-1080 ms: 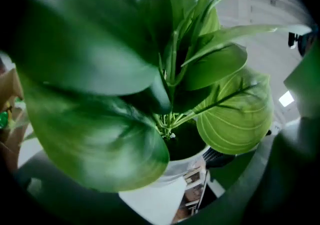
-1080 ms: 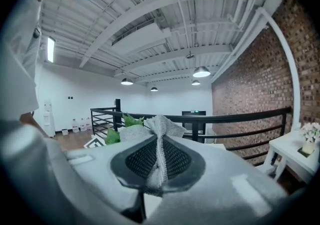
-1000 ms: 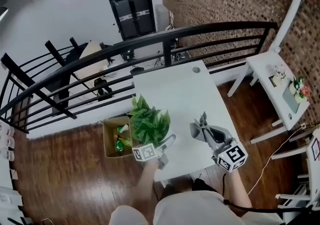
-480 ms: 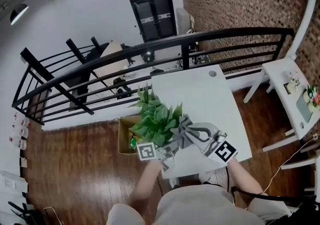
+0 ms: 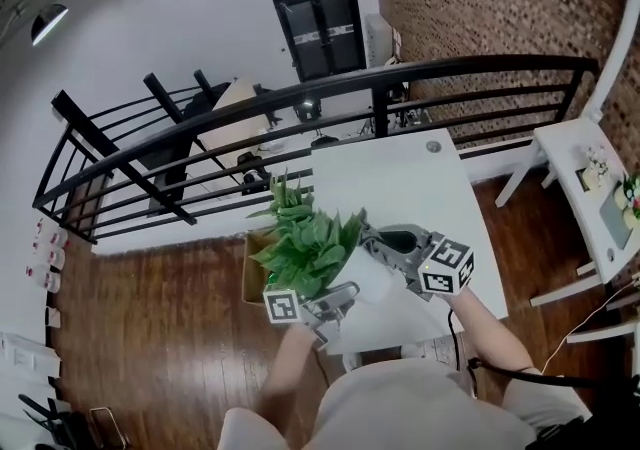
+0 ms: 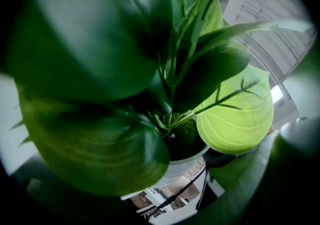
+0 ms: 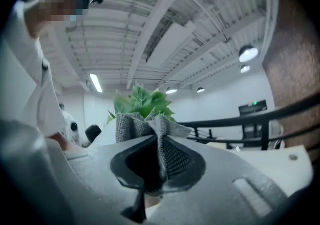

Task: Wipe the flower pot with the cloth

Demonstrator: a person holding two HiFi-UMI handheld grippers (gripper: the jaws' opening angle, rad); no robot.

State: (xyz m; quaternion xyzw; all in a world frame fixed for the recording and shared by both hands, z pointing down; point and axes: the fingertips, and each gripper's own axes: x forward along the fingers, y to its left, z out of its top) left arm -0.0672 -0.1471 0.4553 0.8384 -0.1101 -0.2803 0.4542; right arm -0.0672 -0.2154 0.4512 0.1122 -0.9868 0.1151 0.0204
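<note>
Flower pot: your round, smooth, white flower pot (image 5: 368, 278) sits at the near edge of the flat white table (image 5: 400, 173), between your two hand-held grippers.
In the pot: a plant with broad, glossy green leaves (image 6: 235, 114) rising from a dark fill.
Cloth: grey, coarse waffle weave (image 7: 135, 123), bunched into folds, lying against the pot's right side beside the leaves.
Right hand-held gripper (image 5: 392, 246): you have it pressed together on the cloth, pinching a fold.
Left hand-held gripper (image 5: 338, 295): just at the pot's near-left side. Leaves fill its own view, so its spread cannot be told.
</note>
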